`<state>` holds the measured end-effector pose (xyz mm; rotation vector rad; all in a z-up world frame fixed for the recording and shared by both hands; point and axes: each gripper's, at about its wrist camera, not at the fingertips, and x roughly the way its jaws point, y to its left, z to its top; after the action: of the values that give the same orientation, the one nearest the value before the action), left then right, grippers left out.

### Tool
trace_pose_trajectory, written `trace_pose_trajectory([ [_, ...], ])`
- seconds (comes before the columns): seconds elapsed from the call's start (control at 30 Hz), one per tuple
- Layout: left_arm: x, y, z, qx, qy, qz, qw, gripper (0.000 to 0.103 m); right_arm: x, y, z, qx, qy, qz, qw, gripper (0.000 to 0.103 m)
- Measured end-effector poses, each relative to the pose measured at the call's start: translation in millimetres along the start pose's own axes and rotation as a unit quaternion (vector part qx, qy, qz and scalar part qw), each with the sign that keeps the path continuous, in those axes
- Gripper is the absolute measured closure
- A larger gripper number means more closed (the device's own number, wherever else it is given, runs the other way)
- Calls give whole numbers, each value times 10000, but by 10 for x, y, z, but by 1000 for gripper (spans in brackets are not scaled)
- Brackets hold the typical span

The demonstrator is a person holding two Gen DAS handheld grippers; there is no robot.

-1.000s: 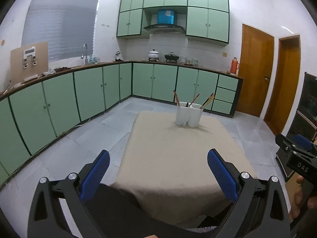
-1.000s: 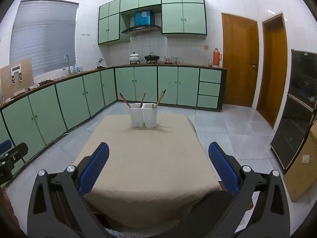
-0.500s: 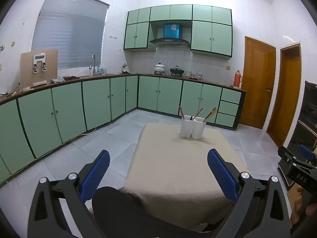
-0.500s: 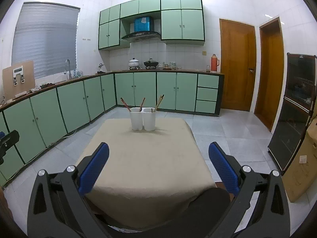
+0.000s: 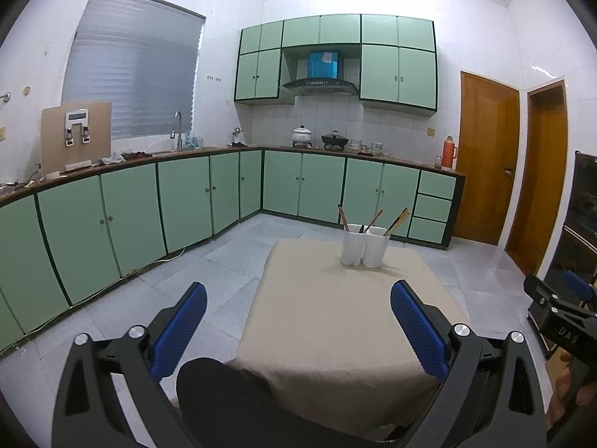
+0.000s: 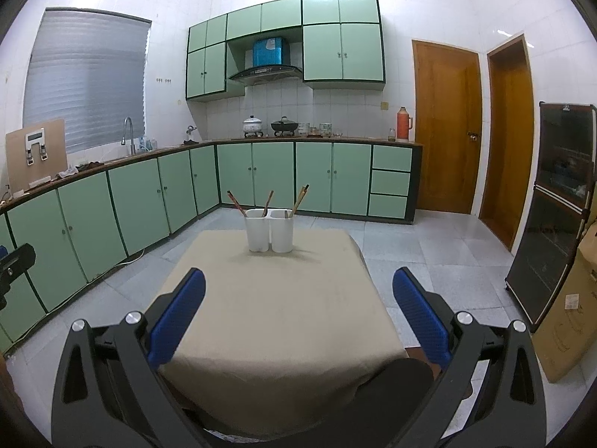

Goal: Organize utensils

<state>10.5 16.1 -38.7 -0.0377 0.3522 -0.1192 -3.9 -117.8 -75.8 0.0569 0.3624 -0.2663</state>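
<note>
2 white holders [image 6: 270, 234] are set at the table's [image 6: 276, 321] far edge; both grippers [image 5: 298, 321] [image 6: 298, 310] are held wide, empty, ready to reach.

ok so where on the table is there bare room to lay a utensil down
Nearly all the cloth-covered table is bare, from the near edge up to the two white cups. Only the far middle is crowded, where the cups hold the utensils.

Left wrist view: table ahead, nothing held.

My left gripper [image 5: 298, 326] hangs with its blue pads [image 5: 179, 330] spread wide over the near edge of the beige-clothed table [image 5: 335, 321]; two white cups [image 5: 365, 251] holding chopsticks [image 5: 397, 220] stand touching at the far end.
</note>
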Motion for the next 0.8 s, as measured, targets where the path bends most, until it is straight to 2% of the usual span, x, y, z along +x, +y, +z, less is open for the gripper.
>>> trace_pose_trajectory([
  [0.2, -20, 13, -14, 20, -38, -12, 10000, 6, -56, 2, 22, 5, -183, -74, 9998, 6],
  [0.8, -45, -19, 14, 48, -106, 34, 9999, 6, -99, -11, 45, 126, -233, -90, 9996, 6],
])
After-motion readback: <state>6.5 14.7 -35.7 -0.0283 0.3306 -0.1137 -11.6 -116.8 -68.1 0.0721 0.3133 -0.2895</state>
